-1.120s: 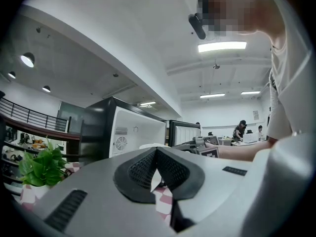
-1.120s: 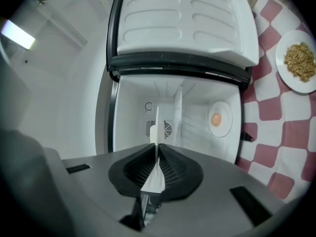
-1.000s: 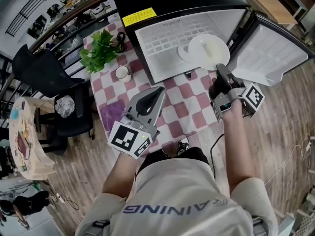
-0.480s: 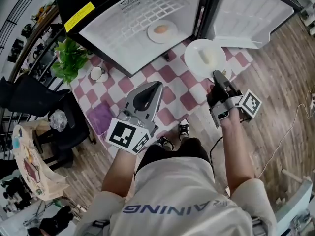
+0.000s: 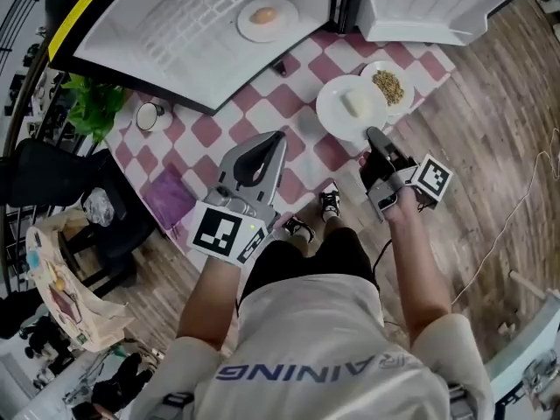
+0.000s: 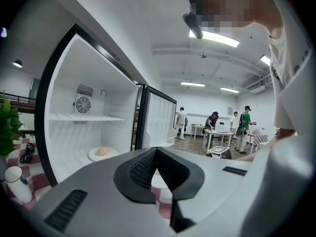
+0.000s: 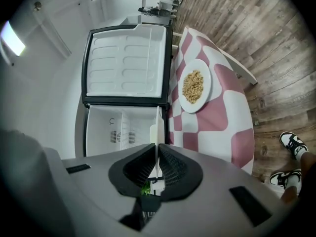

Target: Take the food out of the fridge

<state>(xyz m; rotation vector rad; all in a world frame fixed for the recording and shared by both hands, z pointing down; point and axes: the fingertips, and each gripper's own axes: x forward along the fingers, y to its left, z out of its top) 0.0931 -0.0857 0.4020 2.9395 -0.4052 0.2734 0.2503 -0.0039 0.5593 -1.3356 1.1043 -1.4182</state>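
Moved since a second ago: the right gripper (image 5: 372,135) and its white round plate carrying a pale block of food (image 5: 351,108) have come out of the open white fridge (image 5: 175,38) and down. They are now over the near right part of the pink-and-white checked tablecloth (image 5: 214,131).
Right gripper: jaws nearly together, clamped on the plate's near rim. Whether the plate touches the cloth cannot be told.
Held plate's far right edge overlaps a second white plate of brown grains (image 5: 391,84), which lies by the table's right edge.
Left gripper (image 5: 278,138): jaws together, empty, over bare cloth left of the held plate.
In the fridge: white plate with a peach-coloured egg-like item (image 5: 267,15), near the front lip.
Fridge door (image 5: 437,7): swung wide, far right.
Table's left side: white mug (image 5: 149,115), green leafy plant (image 5: 92,103), purple cloth (image 5: 168,198).
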